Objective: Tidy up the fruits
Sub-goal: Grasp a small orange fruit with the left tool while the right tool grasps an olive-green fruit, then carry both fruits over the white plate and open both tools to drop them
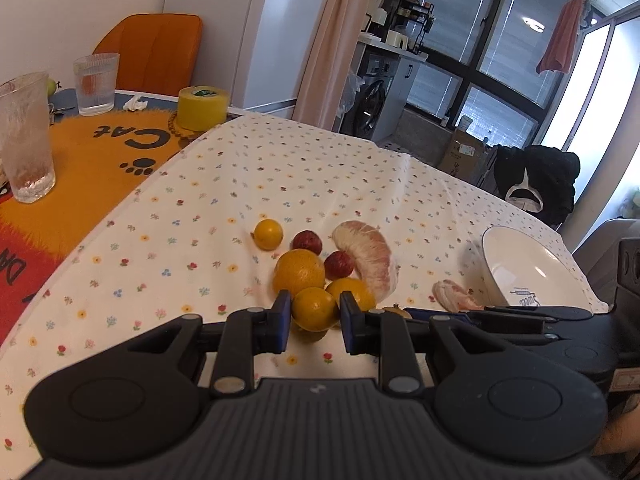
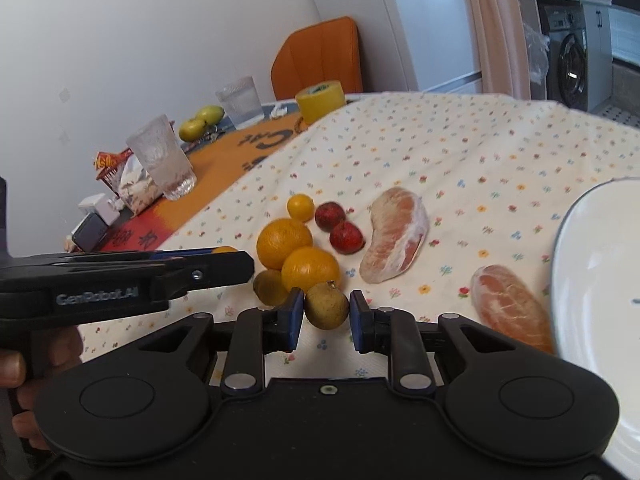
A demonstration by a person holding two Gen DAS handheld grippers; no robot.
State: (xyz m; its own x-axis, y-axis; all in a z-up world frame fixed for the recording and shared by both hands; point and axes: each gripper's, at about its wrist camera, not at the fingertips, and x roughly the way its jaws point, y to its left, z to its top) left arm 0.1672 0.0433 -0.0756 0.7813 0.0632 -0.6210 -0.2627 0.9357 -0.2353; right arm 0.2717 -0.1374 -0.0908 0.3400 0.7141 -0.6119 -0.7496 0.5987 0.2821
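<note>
In the left wrist view my left gripper [image 1: 315, 314] is shut on a small orange [image 1: 314, 309], held just above the flowered cloth. Behind it lie a big orange [image 1: 299, 272], another orange [image 1: 354, 292], a small yellow fruit [image 1: 268, 234], two red fruits [image 1: 307, 242] and two peeled pomelo segments [image 1: 370, 256]. My right gripper [image 2: 326, 316] is shut on a brown-green round fruit [image 2: 326, 306]; a second one [image 2: 272, 288] lies to its left. The white bowl [image 2: 560, 240] stands at the right, and it is empty where I can see into it.
Two glasses [image 1: 24, 140], a yellow tape roll [image 1: 202, 107] and green apples [image 2: 200, 122] stand on the orange mat at the far left. Snack packets and small boxes [image 2: 120, 184] sit near the wall. An orange chair [image 1: 152, 52] is behind the table.
</note>
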